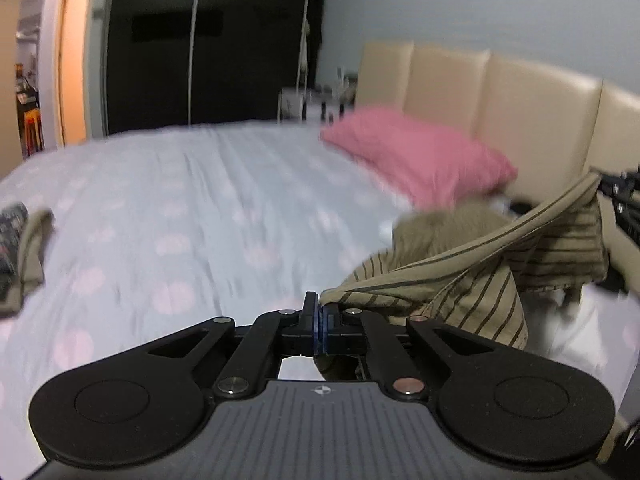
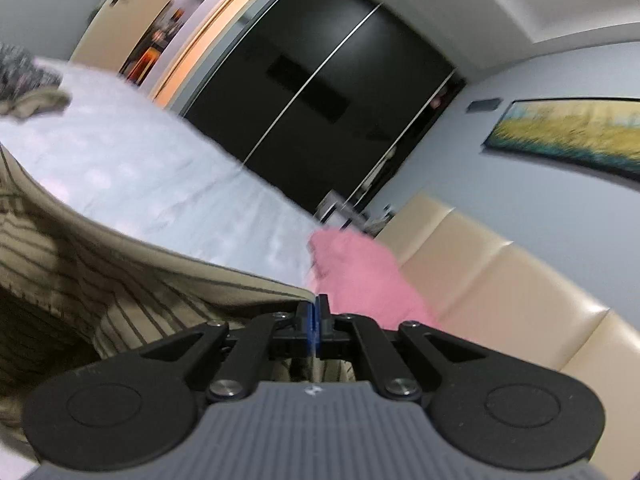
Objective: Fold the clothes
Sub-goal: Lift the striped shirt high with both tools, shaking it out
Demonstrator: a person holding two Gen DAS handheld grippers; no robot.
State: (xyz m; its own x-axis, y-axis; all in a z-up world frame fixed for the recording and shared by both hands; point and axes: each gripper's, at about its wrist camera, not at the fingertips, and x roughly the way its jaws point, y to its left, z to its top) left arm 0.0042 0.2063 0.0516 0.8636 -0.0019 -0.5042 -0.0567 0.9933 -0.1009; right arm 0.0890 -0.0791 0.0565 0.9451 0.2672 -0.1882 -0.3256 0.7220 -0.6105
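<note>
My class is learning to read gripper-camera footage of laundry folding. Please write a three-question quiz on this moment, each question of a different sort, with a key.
1. True or false: both the left tongs and the right tongs are shut on the striped shirt.
2. The pillow against the headboard is: A) pink B) green C) black
3. Fill in: other clothes lie at the far edge of the ____.

Key
1. True: each pair pinches the striped fabric at an edge, and the cloth stretches between them.
2. A
3. bed
</note>
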